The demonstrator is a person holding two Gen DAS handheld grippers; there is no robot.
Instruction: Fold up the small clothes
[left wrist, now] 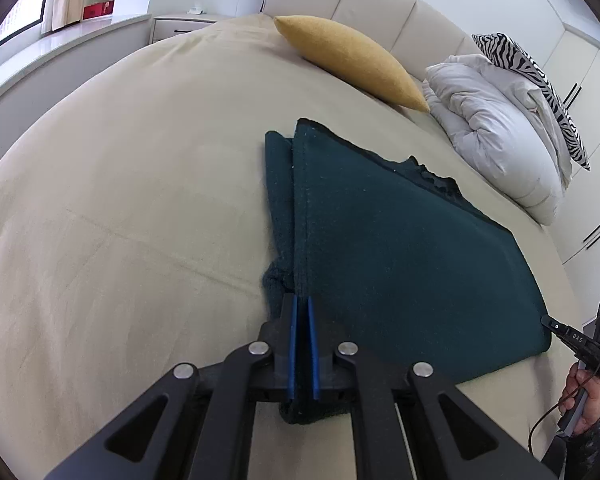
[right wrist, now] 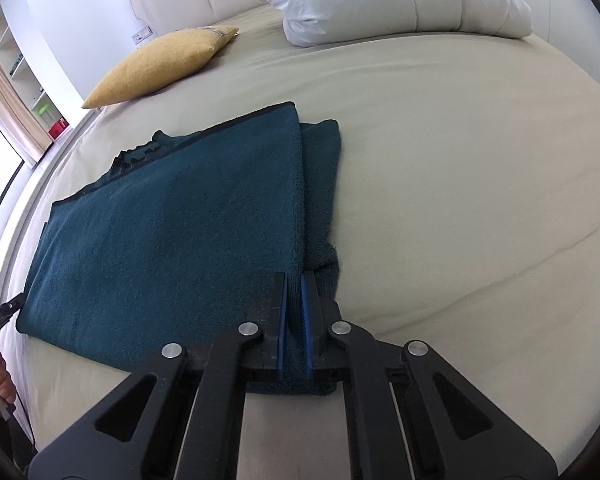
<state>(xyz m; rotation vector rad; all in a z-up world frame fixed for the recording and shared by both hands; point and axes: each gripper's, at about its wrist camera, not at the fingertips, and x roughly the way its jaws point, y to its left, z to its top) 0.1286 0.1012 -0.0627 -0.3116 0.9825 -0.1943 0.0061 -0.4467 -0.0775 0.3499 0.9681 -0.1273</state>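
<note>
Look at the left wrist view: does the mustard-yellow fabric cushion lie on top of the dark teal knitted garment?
No, the mustard-yellow fabric cushion lies apart from the dark teal knitted garment, with bare beige bedsheet between them.

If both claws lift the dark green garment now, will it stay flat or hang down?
The dark green garment would probably sag between the left claw and right claw: it is soft knit. Its folded layers may slide apart.
</note>
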